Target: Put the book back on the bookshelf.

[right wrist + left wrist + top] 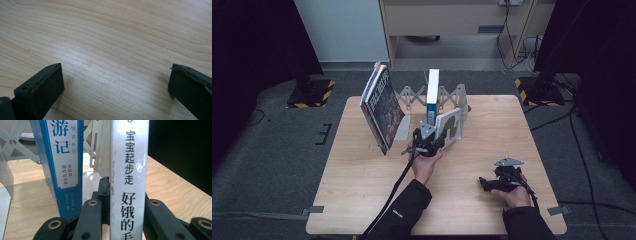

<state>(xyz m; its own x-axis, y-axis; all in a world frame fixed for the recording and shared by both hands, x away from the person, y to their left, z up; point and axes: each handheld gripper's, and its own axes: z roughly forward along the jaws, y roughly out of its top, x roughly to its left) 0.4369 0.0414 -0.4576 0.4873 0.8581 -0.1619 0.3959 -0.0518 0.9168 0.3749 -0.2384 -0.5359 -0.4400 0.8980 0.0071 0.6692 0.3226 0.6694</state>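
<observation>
Pale wood forms the table [362, 200], which stands on a dark grey floor [272, 150] with light cabinets [452, 20] behind and black stands on yellow-striped bases [309, 92] at both far corners. Largest on the table, a dark-covered book [382, 107] leans at the left end of an expanding white book rack [449, 97]. A blue-and-white book [432, 95] stands upright in the rack's middle. Just to its right, a white-spined book [449, 127] tilts at the rack's near edge; in the left gripper view its spine [128, 182] runs upright between the black jaws. The left gripper [428, 142] is clamped on this spine, one jaw on each side of it. The right gripper [492, 182] lies near the table's right front edge, well apart from the books, jaws spread wide over bare wood [112, 50], grasping nothing.
</observation>
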